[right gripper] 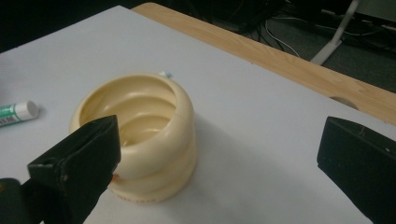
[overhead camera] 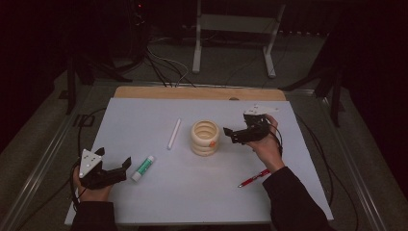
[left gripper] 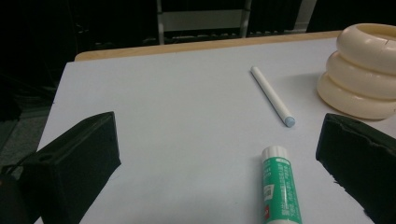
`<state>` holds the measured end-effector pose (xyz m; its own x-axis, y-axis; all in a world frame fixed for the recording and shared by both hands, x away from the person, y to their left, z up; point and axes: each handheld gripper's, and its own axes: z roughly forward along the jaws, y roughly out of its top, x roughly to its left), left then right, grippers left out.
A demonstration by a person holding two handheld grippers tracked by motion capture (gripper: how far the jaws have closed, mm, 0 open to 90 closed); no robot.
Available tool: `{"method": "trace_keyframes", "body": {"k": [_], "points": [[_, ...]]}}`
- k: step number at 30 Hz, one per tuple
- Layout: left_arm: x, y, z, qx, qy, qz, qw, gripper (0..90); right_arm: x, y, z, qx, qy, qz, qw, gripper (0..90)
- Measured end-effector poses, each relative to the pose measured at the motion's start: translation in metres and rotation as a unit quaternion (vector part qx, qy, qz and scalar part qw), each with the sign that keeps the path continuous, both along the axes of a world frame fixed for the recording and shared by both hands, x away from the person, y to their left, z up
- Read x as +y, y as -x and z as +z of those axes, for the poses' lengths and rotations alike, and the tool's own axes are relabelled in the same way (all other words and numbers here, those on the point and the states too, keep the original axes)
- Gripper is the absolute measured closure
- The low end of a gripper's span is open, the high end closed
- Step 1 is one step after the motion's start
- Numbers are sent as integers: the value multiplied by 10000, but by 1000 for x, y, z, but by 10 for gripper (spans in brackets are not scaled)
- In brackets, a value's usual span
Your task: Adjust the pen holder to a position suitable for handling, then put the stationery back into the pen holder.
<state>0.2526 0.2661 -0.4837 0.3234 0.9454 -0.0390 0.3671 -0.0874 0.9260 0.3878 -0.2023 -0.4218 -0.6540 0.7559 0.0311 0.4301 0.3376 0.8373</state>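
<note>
Beside the cream ringed cup (overhead camera: 205, 138), the right claw (overhead camera: 230, 134) gapes wide, empty; left claw (overhead camera: 123, 167) likewise.

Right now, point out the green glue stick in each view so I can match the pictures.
High view: the green glue stick lies lower left on the white sheet, just right of the left hand-held gripper.
Left gripper view: bottom centre-right, white cap pointing away.
Right gripper view: at the left edge, capped end showing.
Shared landmark: the cream ribbed holder, upper right in the left gripper view, centre-left in the right gripper view.
</note>
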Motion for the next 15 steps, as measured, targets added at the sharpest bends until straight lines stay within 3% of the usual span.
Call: {"method": "trace_keyframes", "body": {"k": [15], "points": [[0, 0, 0, 4, 0, -11, 10000, 0, -12, 9, -3, 28, 54, 11, 10000, 0]]}}
